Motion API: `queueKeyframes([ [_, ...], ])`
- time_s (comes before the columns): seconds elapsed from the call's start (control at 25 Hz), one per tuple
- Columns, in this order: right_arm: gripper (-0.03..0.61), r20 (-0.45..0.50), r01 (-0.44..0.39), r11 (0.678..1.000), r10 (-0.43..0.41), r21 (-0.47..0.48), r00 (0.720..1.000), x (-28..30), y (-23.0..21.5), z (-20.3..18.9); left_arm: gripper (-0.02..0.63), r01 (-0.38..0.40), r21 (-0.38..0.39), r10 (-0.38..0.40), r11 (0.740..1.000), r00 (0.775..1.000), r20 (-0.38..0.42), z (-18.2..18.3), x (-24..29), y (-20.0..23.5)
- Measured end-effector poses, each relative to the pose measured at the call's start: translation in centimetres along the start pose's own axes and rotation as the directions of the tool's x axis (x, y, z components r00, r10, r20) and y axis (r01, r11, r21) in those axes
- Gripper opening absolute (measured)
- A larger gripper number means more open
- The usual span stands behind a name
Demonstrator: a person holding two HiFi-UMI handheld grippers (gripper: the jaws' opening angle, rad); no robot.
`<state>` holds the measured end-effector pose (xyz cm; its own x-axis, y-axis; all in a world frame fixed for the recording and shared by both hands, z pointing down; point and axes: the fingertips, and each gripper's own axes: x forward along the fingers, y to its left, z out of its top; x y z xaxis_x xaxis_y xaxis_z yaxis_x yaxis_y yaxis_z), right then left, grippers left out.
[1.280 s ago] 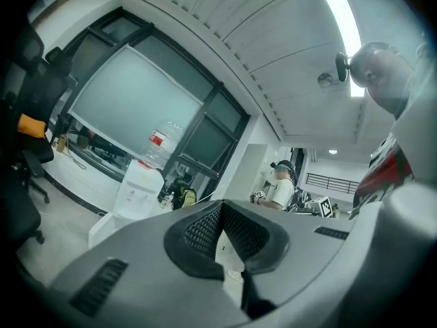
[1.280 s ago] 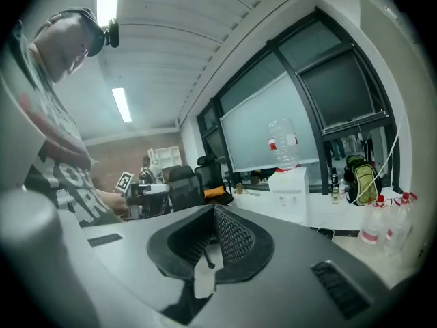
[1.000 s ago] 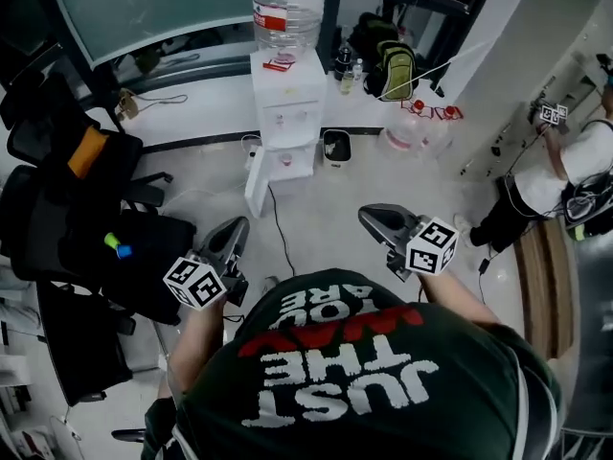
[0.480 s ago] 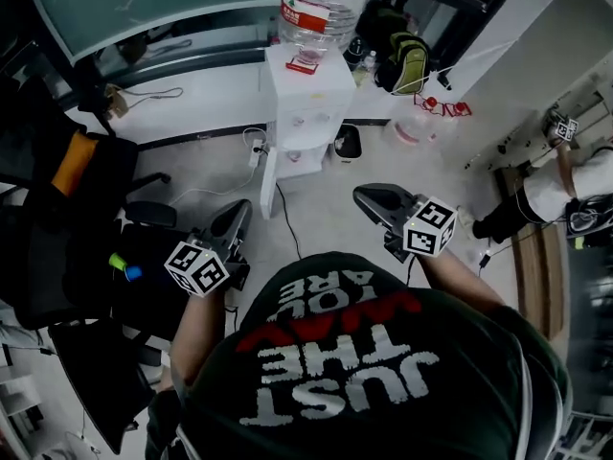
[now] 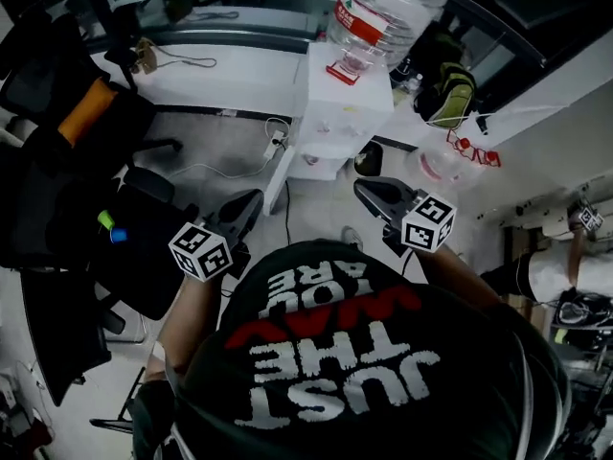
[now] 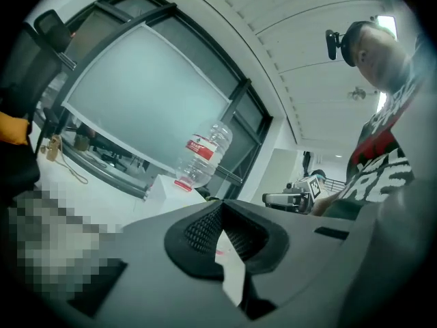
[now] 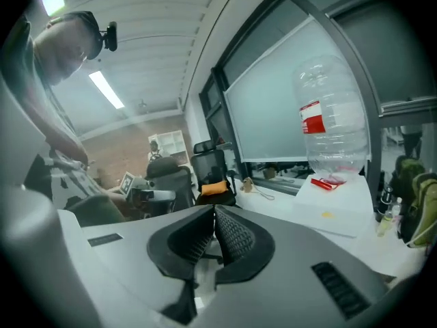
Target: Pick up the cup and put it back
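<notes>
A white water dispenser point(image 5: 347, 103) with a clear bottle point(image 5: 383, 12) on top stands on the floor ahead of me. A small pale thing sits in its lower recess point(image 5: 312, 160); it is too small to tell whether it is the cup. My left gripper point(image 5: 251, 202) and right gripper point(image 5: 369, 192) are held in front of my chest, both pointing at the dispenser and well short of it. In the left gripper view the left gripper point(image 6: 218, 217) is shut and empty. The right gripper point(image 7: 214, 217) is likewise shut with nothing between its pads. The bottle point(image 7: 328, 118) shows ahead to the right.
Black office chairs point(image 5: 67, 190), one with an orange cushion point(image 5: 86, 113), crowd the left. A black bin point(image 5: 369, 158) and a green backpack point(image 5: 450, 94) lie right of the dispenser. A cable point(image 5: 230, 166) runs over the floor. Another person point(image 5: 551, 276) is at the far right.
The head view has swung, so the dispenser now sits farther right and tilted. Both grippers stay shut in front of the chest, a little closer to the dispenser.
</notes>
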<state>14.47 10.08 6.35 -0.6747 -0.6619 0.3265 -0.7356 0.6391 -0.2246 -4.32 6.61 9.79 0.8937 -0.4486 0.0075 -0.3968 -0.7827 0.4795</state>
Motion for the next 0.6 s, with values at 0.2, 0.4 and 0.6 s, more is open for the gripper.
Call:
queueKeyframes([
  [0.2, 0.035, -0.092, -0.212, 0.971, 0.203, -0.109, 0.975, 0.1, -7.5, -0.1, 0.009, -0.192, -0.01, 0.193, 0.981, 0.979, 0.072, -2.3, 6.2, 1.1],
  [0.4, 0.035, -0.23, -0.361, 0.923, 0.326, -0.131, 0.917, -0.9, -14.0, -2.0, 0.009, -0.344, -0.11, 0.351, 0.932, 0.935, 0.044, -6.7, 13.3, 1.1],
  [0.6, 0.035, -0.292, -0.386, 0.92, 0.35, -0.073, 0.89, 0.4, -18.5, -5.7, 0.009, -0.399, -0.156, 0.399, 0.903, 0.916, -0.037, -9.8, 17.8, 2.5],
])
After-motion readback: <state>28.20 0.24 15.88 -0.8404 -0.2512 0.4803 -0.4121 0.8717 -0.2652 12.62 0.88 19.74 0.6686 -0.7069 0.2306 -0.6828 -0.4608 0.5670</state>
